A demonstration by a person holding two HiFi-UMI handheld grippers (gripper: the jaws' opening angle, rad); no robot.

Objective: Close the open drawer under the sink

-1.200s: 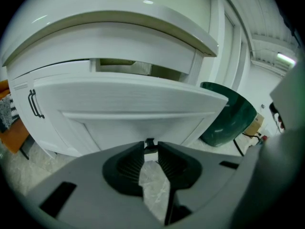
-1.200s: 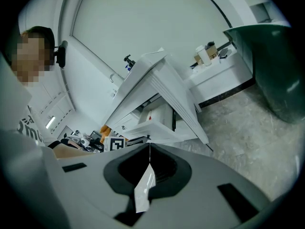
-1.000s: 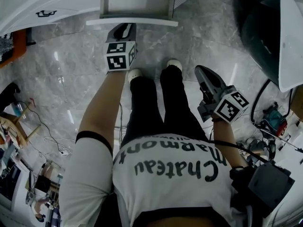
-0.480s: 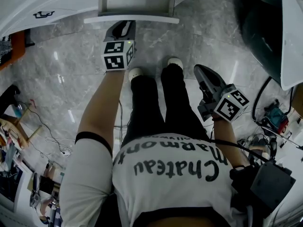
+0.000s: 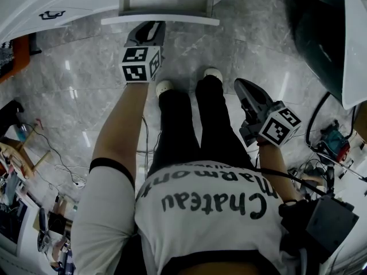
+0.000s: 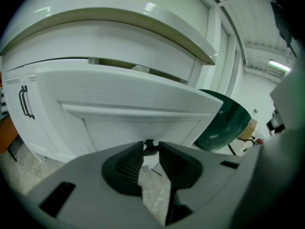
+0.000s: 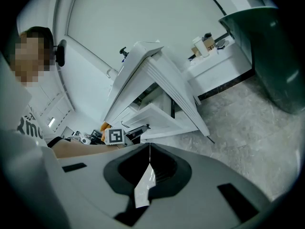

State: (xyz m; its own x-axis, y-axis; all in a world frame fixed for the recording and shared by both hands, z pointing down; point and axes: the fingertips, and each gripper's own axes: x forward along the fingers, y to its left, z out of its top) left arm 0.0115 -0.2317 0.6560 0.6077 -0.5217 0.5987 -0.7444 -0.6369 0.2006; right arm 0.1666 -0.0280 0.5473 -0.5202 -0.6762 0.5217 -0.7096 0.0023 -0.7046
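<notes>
In the head view the white drawer stands pulled out from the cabinet at the top edge. My left gripper reaches straight at its front panel, tips at or touching it. From the left gripper view the drawer front fills the frame; the left gripper has its jaws a narrow gap apart, with a small dark piece showing at the tips. My right gripper hangs by the right leg, away from the drawer. In its own view the right gripper is shut and empty, looking at the drawer.
A dark green tub stands at the right of the cabinet. Cables and tools lie on the marble floor at right, more clutter at left. The person's shoes stand just short of the drawer. A black cabinet handle is left of it.
The left gripper has moved forward toward the cabinet, and the drawer front has shifted a little inward with it. The right gripper has stayed put.
</notes>
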